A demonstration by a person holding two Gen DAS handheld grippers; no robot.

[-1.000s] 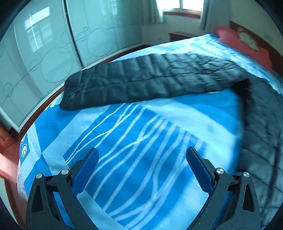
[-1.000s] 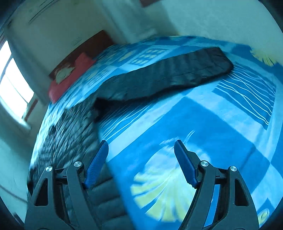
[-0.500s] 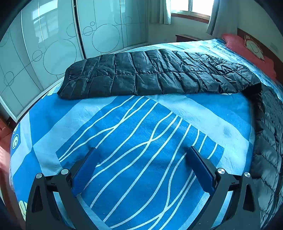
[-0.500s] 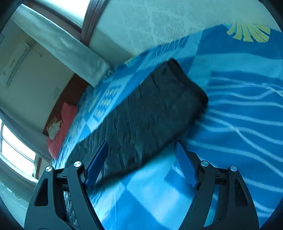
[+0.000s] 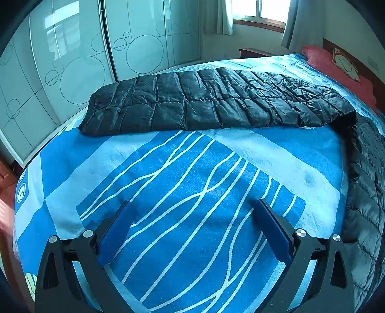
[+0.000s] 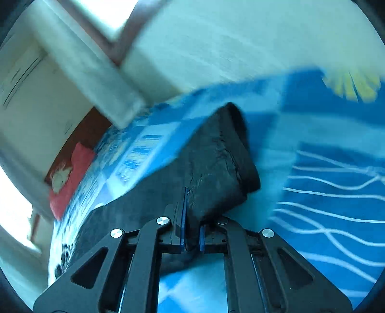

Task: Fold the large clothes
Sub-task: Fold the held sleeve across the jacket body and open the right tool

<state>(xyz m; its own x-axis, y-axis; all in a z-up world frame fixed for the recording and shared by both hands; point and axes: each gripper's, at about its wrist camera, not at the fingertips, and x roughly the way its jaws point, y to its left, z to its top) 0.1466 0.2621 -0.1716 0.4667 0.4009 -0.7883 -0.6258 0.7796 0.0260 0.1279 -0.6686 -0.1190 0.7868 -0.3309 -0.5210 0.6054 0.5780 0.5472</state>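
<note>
A large black quilted down coat (image 5: 216, 101) lies spread on a bed with a blue patterned sheet (image 5: 192, 192). One long sleeve stretches across the far side; the body runs down the right edge (image 5: 368, 192). My left gripper (image 5: 192, 216) is open and empty, hovering above the sheet, well short of the sleeve. My right gripper (image 6: 191, 231) is shut on the sleeve (image 6: 211, 168) of the coat, pinching a fold of the fabric between its blue pads. That view is blurred by motion.
White sliding wardrobe doors (image 5: 72, 60) stand to the left of the bed. A red pillow (image 5: 336, 65) lies at the headboard, also seen in the right wrist view (image 6: 69, 173). A window and curtain (image 5: 252, 12) are beyond the bed.
My right gripper has swung to the sleeve and closed on it; it was open before. My left gripper has shifted slightly forward over the sheet and stays open.
</note>
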